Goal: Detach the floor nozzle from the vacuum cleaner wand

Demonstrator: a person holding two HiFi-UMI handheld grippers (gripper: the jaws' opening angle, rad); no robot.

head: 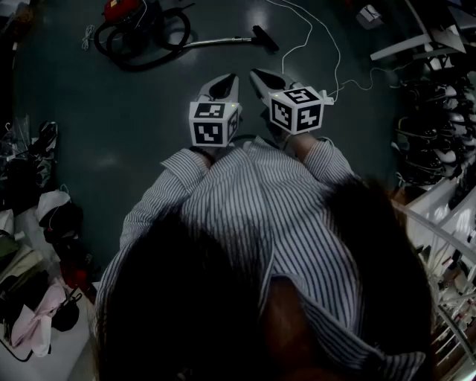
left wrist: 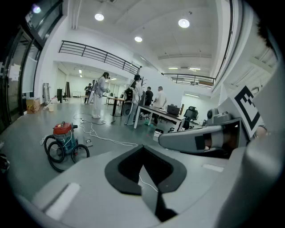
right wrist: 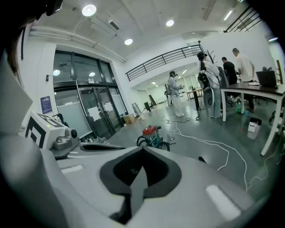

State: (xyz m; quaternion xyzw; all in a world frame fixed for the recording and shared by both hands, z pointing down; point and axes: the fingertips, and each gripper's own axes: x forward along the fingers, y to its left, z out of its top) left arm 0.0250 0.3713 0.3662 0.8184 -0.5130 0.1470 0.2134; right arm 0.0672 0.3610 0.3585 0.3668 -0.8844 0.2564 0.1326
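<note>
In the head view the red vacuum cleaner lies on the dark floor at the far top left, its black hose coiled beside it. A metal wand runs right from the hose to the black floor nozzle, which is still joined to it. My left gripper and right gripper are side by side in front of my chest, well short of the nozzle. Both are shut with nothing between the jaws. The vacuum also shows far off in the left gripper view, and the vacuum in the right gripper view.
White cables trail across the floor beyond the right gripper. Racks with dark gear line the right side, and bags and clutter the left. Several people stand at desks in the distance. Glass doors stand behind the vacuum.
</note>
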